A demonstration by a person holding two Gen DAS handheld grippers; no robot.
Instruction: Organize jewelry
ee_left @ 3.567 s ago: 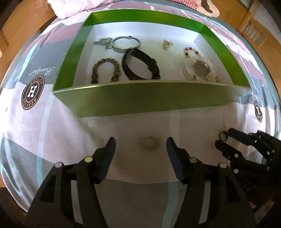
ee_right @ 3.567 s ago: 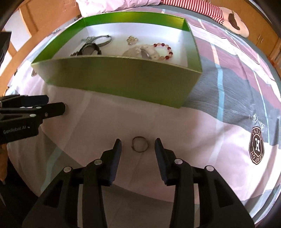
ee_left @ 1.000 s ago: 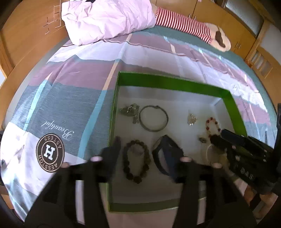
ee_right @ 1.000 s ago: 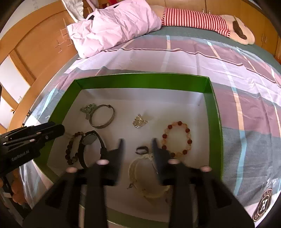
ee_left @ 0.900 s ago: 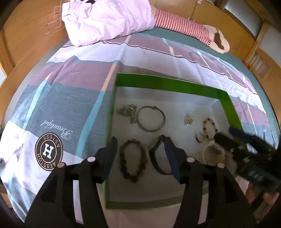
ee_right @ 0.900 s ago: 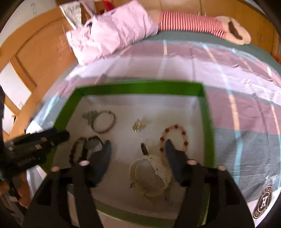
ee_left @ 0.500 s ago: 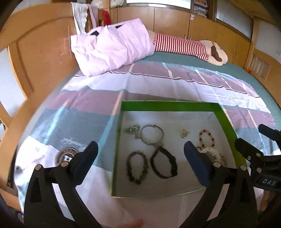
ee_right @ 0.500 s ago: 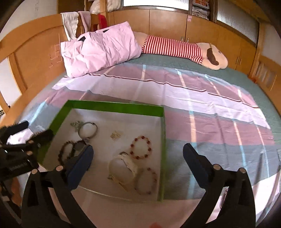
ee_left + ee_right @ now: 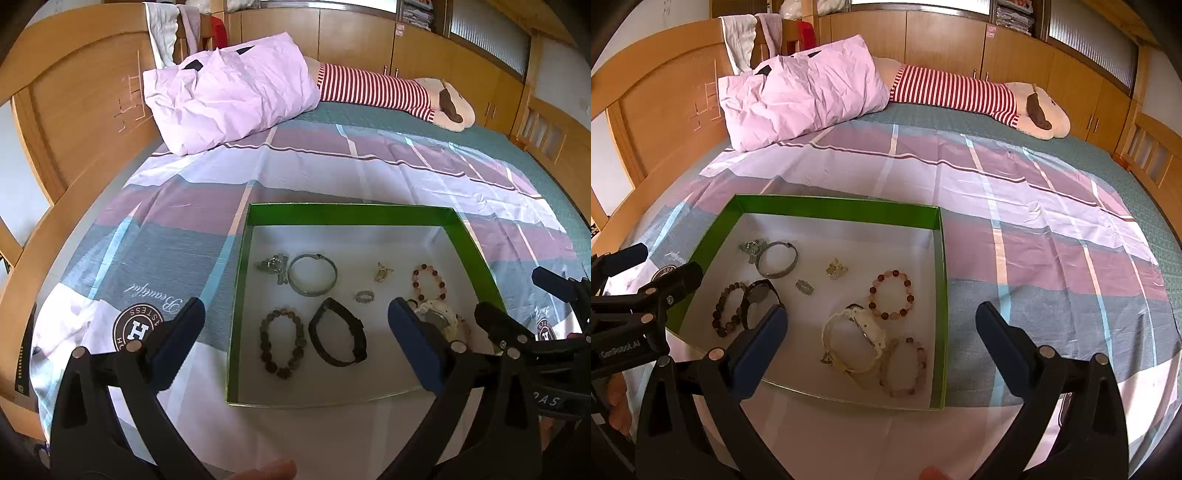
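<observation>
Both grippers hang above the near edge of the bed, tilted down toward the box, side by side. The left gripper (image 9: 295, 332) has its fingers (image 9: 177, 339) spread as wide as they go, nothing between them. Same deal with the right gripper (image 9: 879, 332): fingers (image 9: 1001, 343) wide apart and empty. A fingertip peeks in at the bottom edge of each view.

Just past them sits the green box (image 9: 351, 214) with a white floor, resting on the plaid bedsheet (image 9: 1034, 206). All the jewelry is inside it. Nearest the front: a dark beaded bracelet (image 9: 282, 347), a black watch (image 9: 338, 338), a cream watch (image 9: 853, 343) and a pale pink beaded bracelet (image 9: 905, 365) in the front right corner. Mid-box there's a small sparkly ring (image 9: 365, 296) and a red beaded bracelet (image 9: 891, 294). Further back: a silver bangle (image 9: 312, 275) touching a silver charm cluster (image 9: 273, 266), plus a little gold pendant (image 9: 382, 272).

Beyond the box, a pink pillow (image 9: 801, 92) and a striped plush toy (image 9: 979, 96) lie against the wooden headboard (image 9: 85, 107).
</observation>
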